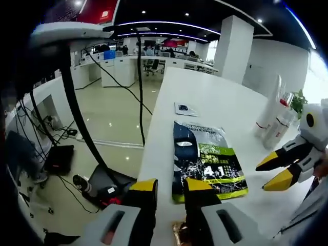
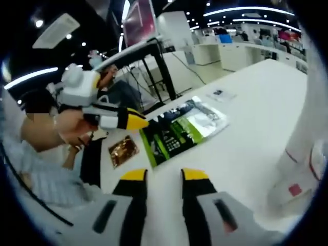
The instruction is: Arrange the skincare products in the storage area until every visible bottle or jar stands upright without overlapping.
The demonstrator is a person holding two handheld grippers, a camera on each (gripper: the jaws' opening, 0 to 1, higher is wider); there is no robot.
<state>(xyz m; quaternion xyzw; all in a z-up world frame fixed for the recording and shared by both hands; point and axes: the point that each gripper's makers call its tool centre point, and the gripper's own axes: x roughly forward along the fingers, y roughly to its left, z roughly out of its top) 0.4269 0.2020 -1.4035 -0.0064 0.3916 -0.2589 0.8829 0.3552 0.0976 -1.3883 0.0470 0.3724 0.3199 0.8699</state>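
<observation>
My left gripper (image 1: 170,185), yellow-tipped with grey bodies, has its jaws apart and nothing between them, poised at the near edge of the long white table (image 1: 215,97); just beyond its tips lies a flat glossy packet printed in dark blue, green and black (image 1: 207,161), and under the right jaw peeks a small crinkled gold foil sachet (image 1: 179,228); farther up the tabletop sits a small white card with a dark mark (image 1: 185,108); at the right side stand tall white skincare bottles with red bands (image 1: 277,110), upright and close together. My right gripper (image 2: 164,175) is likewise open and empty over bare table; ahead of it lies the same packet, the sachet to its left; the white bottles rise at the right edge, touching or merely side by side, I cannot tell.
</observation>
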